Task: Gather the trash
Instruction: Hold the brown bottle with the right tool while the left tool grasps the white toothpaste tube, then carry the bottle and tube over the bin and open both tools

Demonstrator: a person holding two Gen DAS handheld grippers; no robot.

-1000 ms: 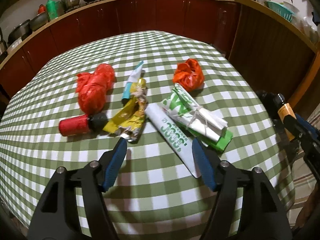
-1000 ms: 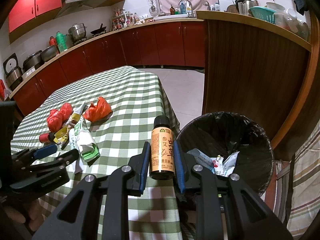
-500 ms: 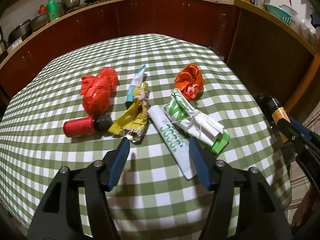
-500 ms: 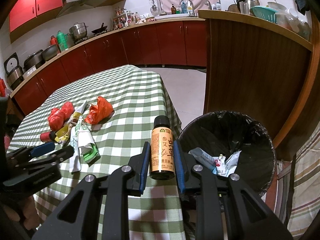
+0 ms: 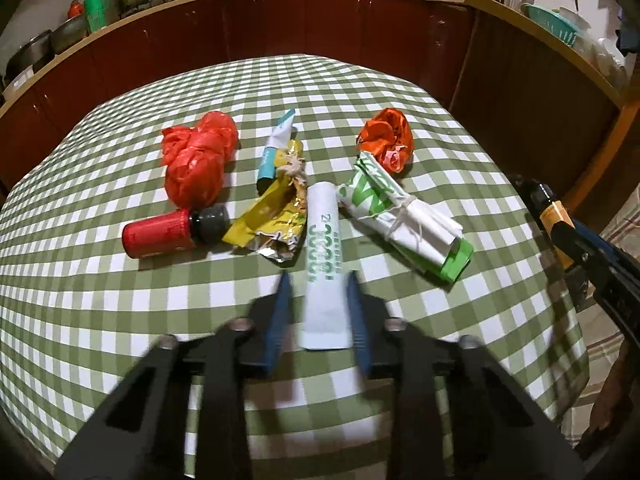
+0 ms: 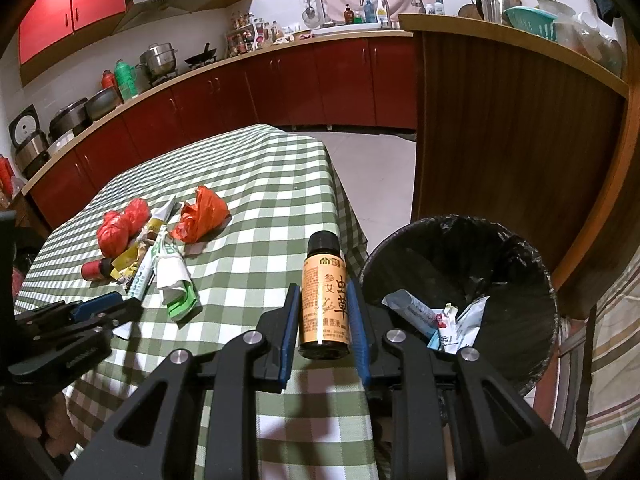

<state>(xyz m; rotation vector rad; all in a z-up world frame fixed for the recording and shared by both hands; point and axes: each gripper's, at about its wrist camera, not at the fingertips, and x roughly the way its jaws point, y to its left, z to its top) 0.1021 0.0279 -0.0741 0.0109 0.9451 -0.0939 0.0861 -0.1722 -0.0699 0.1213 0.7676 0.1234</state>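
My left gripper (image 5: 318, 284) is closing around the near end of a white tube with green print (image 5: 323, 264) lying on the green checked table (image 5: 120, 320); its fingers flank the tube with a small gap on the left. My right gripper (image 6: 324, 300) is shut on an orange-labelled bottle with a black cap (image 6: 323, 296), held upright over the table's right edge beside a black-lined trash bin (image 6: 516, 264) holding some wrappers. Also on the table are a red bottle (image 5: 160, 233), a yellow foil wrapper (image 5: 272, 220), a red bag (image 5: 198, 156) and an orange bag (image 5: 386, 136).
A rolled white-and-green bag bundle (image 5: 404, 216) and a small blue tube (image 5: 276, 146) lie among the trash. A wooden counter (image 6: 520, 120) stands behind the bin. Red cabinets (image 6: 240, 92) line the far wall.
My left gripper has moved forward and its fingers have narrowed around the white tube's near end. My right gripper still holds the bottle in about the same place.
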